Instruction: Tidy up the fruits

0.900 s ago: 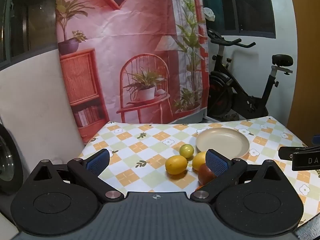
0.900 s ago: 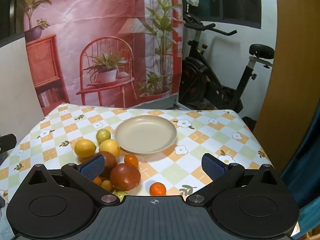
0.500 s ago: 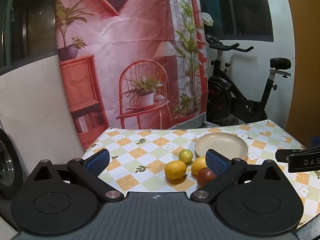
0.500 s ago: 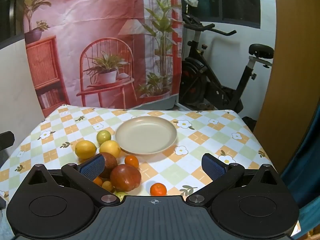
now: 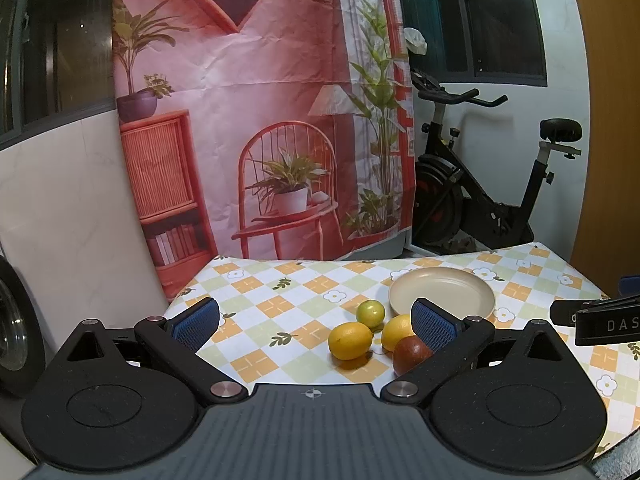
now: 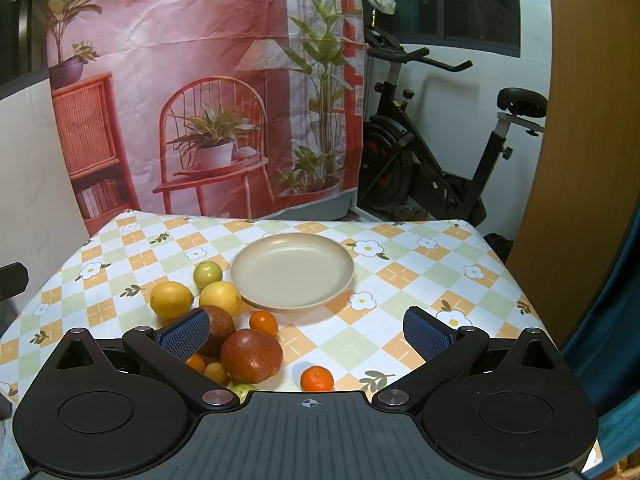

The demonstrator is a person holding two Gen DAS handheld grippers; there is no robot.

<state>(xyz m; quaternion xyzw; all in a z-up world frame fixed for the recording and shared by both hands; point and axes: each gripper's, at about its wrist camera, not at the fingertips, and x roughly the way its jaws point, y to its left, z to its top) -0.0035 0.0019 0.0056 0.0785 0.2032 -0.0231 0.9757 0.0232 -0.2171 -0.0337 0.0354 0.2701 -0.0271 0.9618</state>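
Fruits heaped loose on bench (image 6: 400,276), none on plate (image 6: 294,270) yet. Big red fruit (image 6: 251,355) just ahead of right tongs (image 6: 307,330), inside left finger; small orange (image 6: 317,378) nearest, close to centre line. Second orange (image 6: 264,322), dark fruit (image 6: 218,326), two lemons (image 6: 171,299) (image 6: 221,298) and green lime (image 6: 207,274) further out, left of tongs' axis. Plate straight ahead beyond heap, empty, probably the drop target. Right tongs spread fully apart, nothing between pads, tilted down toward heap: likely lining up a first pick. Left tongs (image 5: 314,320) also fully apart, empty, with lemon (image 5: 350,341) ahead, right of centre. Exercise bike (image 6: 440,152) behind bench, irrelevant.
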